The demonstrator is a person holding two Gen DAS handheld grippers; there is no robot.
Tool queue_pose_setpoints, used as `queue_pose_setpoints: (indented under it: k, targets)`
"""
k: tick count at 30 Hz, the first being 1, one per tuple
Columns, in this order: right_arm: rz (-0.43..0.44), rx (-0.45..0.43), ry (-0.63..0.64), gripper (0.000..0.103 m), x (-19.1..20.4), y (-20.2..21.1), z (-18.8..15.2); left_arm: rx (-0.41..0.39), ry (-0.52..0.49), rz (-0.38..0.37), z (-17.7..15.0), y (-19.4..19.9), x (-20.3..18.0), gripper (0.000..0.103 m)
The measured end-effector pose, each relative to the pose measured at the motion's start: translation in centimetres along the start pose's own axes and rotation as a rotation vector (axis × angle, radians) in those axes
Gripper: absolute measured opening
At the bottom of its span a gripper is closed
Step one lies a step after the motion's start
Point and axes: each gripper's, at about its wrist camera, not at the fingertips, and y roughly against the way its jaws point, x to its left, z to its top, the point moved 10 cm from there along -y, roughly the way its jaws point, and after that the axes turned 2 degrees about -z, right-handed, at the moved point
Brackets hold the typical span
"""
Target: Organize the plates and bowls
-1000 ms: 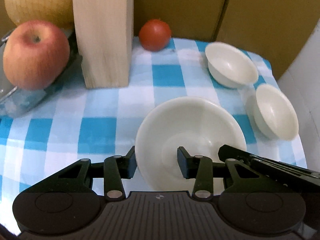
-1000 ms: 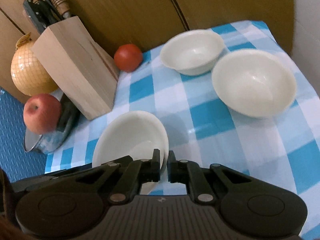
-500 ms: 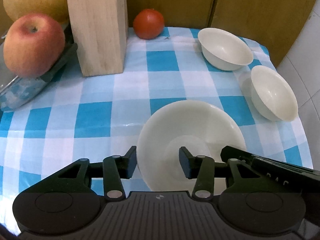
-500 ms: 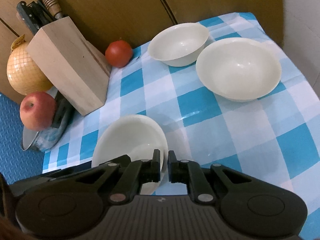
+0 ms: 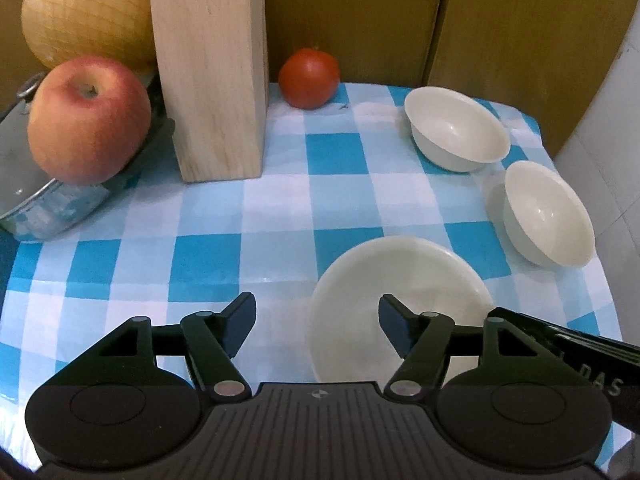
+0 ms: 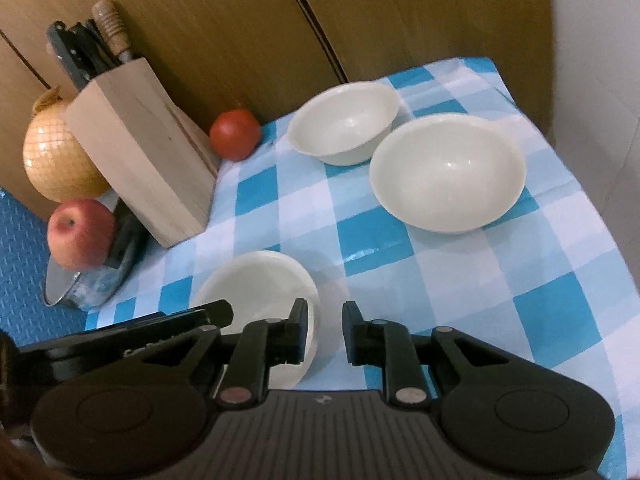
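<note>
Blue-and-white checked cloth [image 5: 276, 196] covers the table in the left wrist view. The black left gripper [image 5: 316, 322] has its two fingers spread wide and grips nothing. A shallow cream-white ceramic plate [image 5: 400, 280] lies flat on the cloth just ahead, its near edge passing behind the gripper's right finger; whether they touch cannot be told. Two small cream-white ceramic bowls sit farther right: the far bowl [image 5: 456, 130] near the wooden back wall, the near bowl [image 5: 548, 214] just beside it at the cloth's right edge. A tall pale wooden knife block [image 5: 210, 68] stands at the back left, with a round red tomato [image 5: 309, 79] to its right. A red-and-yellow apple [image 5: 88, 120] rests on a metal pot lid [image 5: 24, 184] at far left, and a netted yellow pomelo [image 5: 88, 12] sits behind.

In the right wrist view, the black right gripper [image 6: 325, 332] is partly open, a clear gap between its fingers, holding nothing. The plate [image 6: 256, 280] lies by its left finger, contact unclear. Part of the left gripper shows at lower left. The near bowl [image 6: 448, 172] and far bowl [image 6: 344, 122] stand side by side upright ahead, rims close. Dark and wooden knife handles [image 6: 88, 48] rise from the knife block [image 6: 144, 156]; the tomato [image 6: 235, 134], apple [image 6: 80, 234] and pomelo [image 6: 56, 156] sit around it.
</note>
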Motion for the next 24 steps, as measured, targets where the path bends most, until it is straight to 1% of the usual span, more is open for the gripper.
queue_pose_setpoints:
  k: [1,5,10,15,19,21,24]
  targets:
    - [0.0,0.0,0.0,0.018,0.0,0.0,0.0,-0.002,0.0,0.0,0.1,0.1,0.0,0.075]
    - [-0.003,-0.08,-0.011,0.019,-0.7,2.3,1.8,-0.019,0.006,-0.002,0.5,0.5,0.0,0.075]
    - [-0.042,-0.143,-0.068,0.021,-3.6,3.6,3.6,-0.067,0.021,-0.036,1.8,1.7,-0.9,0.075]
    - [-0.089,-0.164,-0.127,0.022,-6.9,3.5,4.7,-0.087,-0.009,-0.086,2.6,1.9,-4.2,0.077]
    - [-0.128,-0.171,-0.141,0.023,-8.7,3.1,5.3,-0.084,-0.03,-0.134,2.9,1.6,-6.9,0.079]
    - [-0.13,-0.168,-0.153,0.023,-9.4,2.8,5.3,-0.088,-0.037,-0.153,3.3,1.4,-8.1,0.081]
    - [-0.137,-0.165,-0.169,0.023,-10.3,2.4,5.5,-0.097,-0.052,-0.163,3.7,0.9,-9.6,0.082]
